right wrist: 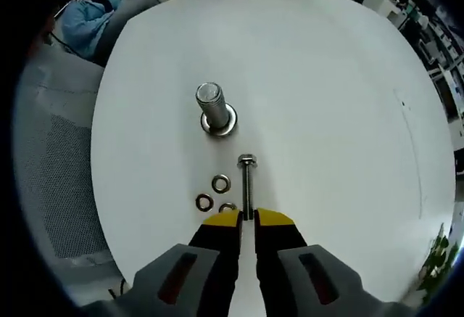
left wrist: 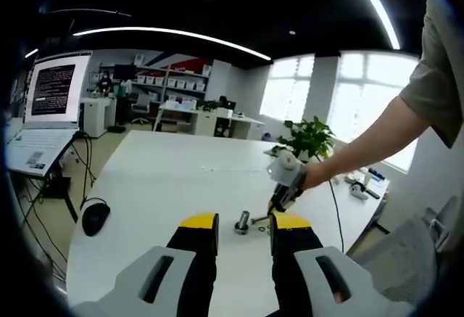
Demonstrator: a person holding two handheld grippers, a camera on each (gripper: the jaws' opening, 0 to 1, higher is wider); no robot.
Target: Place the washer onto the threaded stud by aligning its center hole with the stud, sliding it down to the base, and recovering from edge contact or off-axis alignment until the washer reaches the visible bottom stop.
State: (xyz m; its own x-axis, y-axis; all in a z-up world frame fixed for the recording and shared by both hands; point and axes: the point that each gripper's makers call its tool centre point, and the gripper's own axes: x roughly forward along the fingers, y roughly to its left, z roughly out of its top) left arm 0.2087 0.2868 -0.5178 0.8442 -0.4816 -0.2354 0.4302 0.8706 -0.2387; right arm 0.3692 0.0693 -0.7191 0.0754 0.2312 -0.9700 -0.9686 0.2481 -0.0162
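Since the right claw point(right wrist: 247, 219) is clenched on a thin bolt point(right wrist: 247, 183), washers point(right wrist: 220, 183) wait beside the upright stud point(right wrist: 211, 104) on the desk point(right wrist: 326, 99); left claw point(left wrist: 243, 224) hangs released.

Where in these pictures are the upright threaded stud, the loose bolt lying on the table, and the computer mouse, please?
Upright threaded stud point(right wrist: 209, 99): right gripper view, on its round top.
Loose bolt point(right wrist: 248, 186): right gripper view, on its shank.
Computer mouse point(left wrist: 95, 216): left gripper view, on its black back.
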